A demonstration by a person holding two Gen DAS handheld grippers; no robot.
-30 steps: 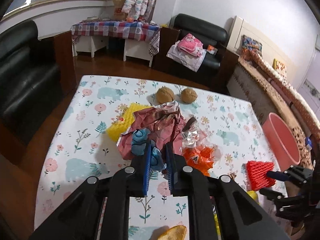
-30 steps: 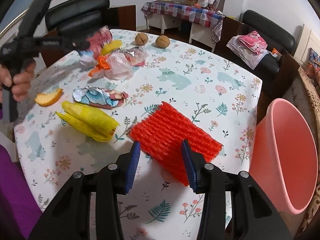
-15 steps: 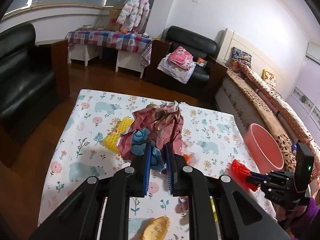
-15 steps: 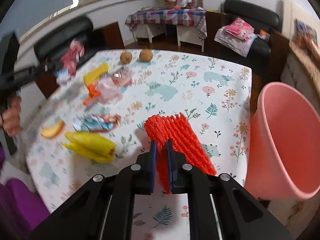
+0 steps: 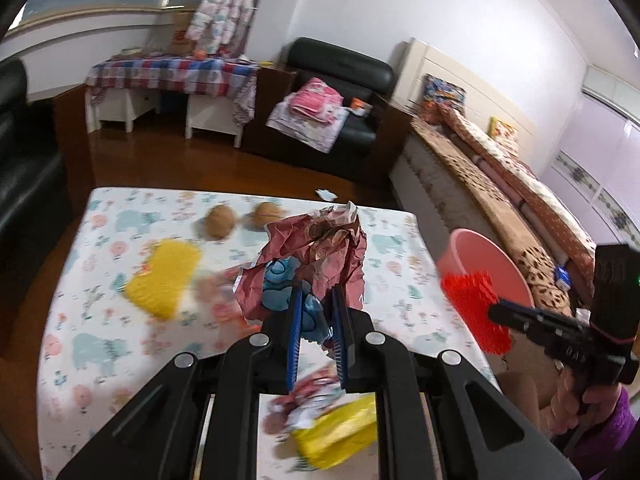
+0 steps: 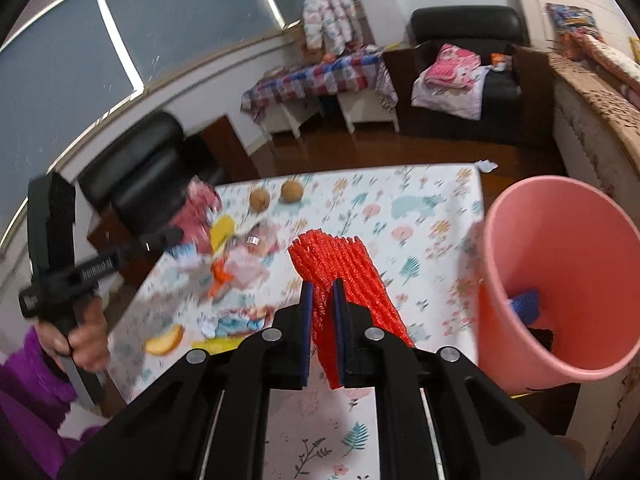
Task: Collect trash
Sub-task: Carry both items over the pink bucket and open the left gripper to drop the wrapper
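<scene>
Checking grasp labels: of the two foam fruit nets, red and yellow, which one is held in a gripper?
The red foam net, pinched in the right gripper above the table. The yellow foam net lies flat on the cloth, untouched.

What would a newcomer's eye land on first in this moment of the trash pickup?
Probably the bright red foam net pinched in the right gripper, lifted off the table beside the pink bin at the table's right edge. Next, the crumpled maroon wrapper clamped in the left gripper above the floral tablecloth, where more litter lies.
</scene>
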